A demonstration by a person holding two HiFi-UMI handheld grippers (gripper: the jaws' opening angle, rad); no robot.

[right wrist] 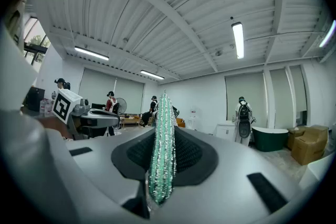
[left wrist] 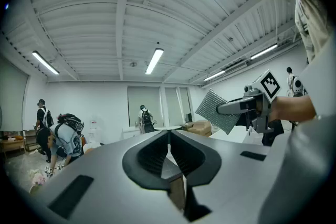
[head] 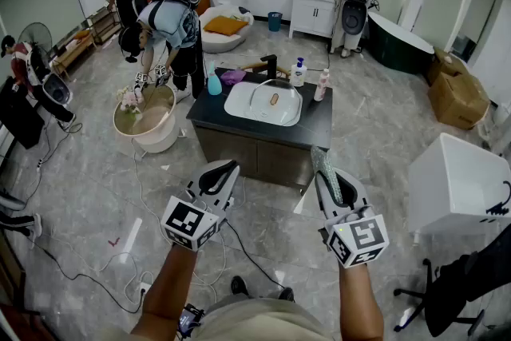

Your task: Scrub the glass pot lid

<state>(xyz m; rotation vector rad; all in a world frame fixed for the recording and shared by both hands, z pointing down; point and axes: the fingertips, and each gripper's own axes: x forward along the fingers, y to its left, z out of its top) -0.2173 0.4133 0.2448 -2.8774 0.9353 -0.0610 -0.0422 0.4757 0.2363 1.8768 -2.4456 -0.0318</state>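
- Left gripper (left wrist: 169,150): jaws pressed together, nothing between them. It pointed level, with the forearm reaching forward from the bottom of the head view.
- Right gripper (right wrist: 162,157): jaws pinched on a glittery green scrub pad (right wrist: 161,139). The pad stood on edge between the pads and stuck out well past the tips.
- The right forearm was stretched forward like the left, that gripper level too. The two grippers were side by side, apart from each other, each marker cube towards the person.
- From the left gripper view the right gripper showed off to the right, with the pad's flat silvery face in sight.
- Glass pot lid (head: 274,98): lying in the white sink basin (head: 239,109), knob up, well ahead of both grippers and touched by neither.
- The basin sat in a dark vanity counter (head: 315,128). A black faucet (head: 270,64) stood behind it, a blue bottle (head: 214,82) to its left and a white pump bottle (head: 299,73) behind it to the right.
- Grey marble-pattern floor (head: 96,196) lay between the grippers and the vanity.
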